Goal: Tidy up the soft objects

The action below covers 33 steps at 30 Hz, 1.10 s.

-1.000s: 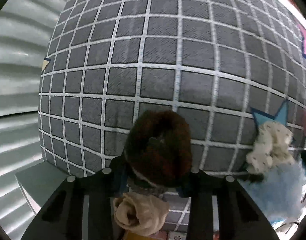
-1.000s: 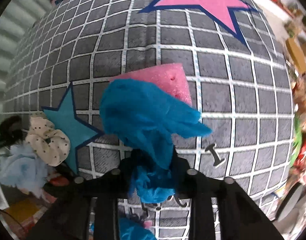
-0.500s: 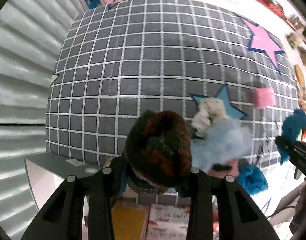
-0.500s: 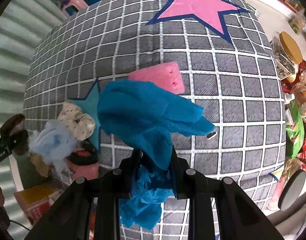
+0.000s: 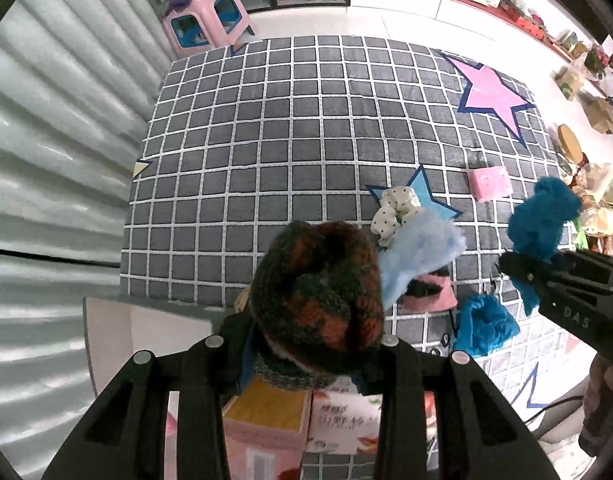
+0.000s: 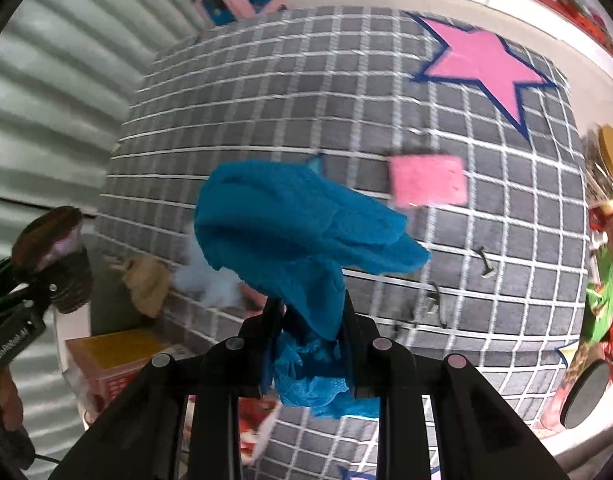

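In the left wrist view, the left gripper (image 5: pixel 306 344) jaws clamp a brown knitted hat (image 5: pixel 318 292) at lower centre, above the checked mat (image 5: pixel 306 120). At right, the right gripper (image 5: pixel 518 268) jaws grip a blue cloth (image 5: pixel 542 216).

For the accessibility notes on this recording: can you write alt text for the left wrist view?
The left hand-held gripper grips a brown-and-green knitted item above a grey checked mat. At right, the right hand-held gripper holds a blue fuzzy cloth; other soft items lie on the mat.
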Motion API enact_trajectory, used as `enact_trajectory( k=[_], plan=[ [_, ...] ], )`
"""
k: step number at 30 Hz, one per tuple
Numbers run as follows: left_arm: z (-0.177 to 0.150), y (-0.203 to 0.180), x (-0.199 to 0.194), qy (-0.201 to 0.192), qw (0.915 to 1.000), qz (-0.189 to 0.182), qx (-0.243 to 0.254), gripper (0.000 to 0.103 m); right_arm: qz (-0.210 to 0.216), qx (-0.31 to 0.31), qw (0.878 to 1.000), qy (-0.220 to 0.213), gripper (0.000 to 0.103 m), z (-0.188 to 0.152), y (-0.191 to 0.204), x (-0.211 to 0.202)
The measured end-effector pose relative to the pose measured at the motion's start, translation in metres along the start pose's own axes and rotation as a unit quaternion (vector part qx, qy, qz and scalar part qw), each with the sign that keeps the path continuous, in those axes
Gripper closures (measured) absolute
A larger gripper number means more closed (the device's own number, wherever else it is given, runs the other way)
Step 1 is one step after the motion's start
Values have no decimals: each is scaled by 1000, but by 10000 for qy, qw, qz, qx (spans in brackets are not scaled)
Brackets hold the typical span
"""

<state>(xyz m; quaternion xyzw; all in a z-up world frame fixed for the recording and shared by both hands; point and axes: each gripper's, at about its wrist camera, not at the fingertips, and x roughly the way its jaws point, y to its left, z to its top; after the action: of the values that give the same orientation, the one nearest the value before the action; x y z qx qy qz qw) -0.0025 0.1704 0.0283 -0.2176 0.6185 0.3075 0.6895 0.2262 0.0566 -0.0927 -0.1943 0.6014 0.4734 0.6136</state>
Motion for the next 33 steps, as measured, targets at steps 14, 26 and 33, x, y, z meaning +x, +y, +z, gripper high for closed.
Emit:
enact_trajectory(
  k=[14, 26, 33],
  plan=[
    [-46, 38, -31, -254, 9996, -89, 67, 63, 23, -475, 9987, -159, 75, -7, 79, -20],
    [-90, 52, -47, -369, 9987, -295, 174, 63, -114, -390, 9990, -185, 75, -49, 103, -27],
    [-119, 53, -53, -386, 9979, -368, 358, 63, -173, -261, 9994, -147, 75, -80, 110, -28]
  ],
)
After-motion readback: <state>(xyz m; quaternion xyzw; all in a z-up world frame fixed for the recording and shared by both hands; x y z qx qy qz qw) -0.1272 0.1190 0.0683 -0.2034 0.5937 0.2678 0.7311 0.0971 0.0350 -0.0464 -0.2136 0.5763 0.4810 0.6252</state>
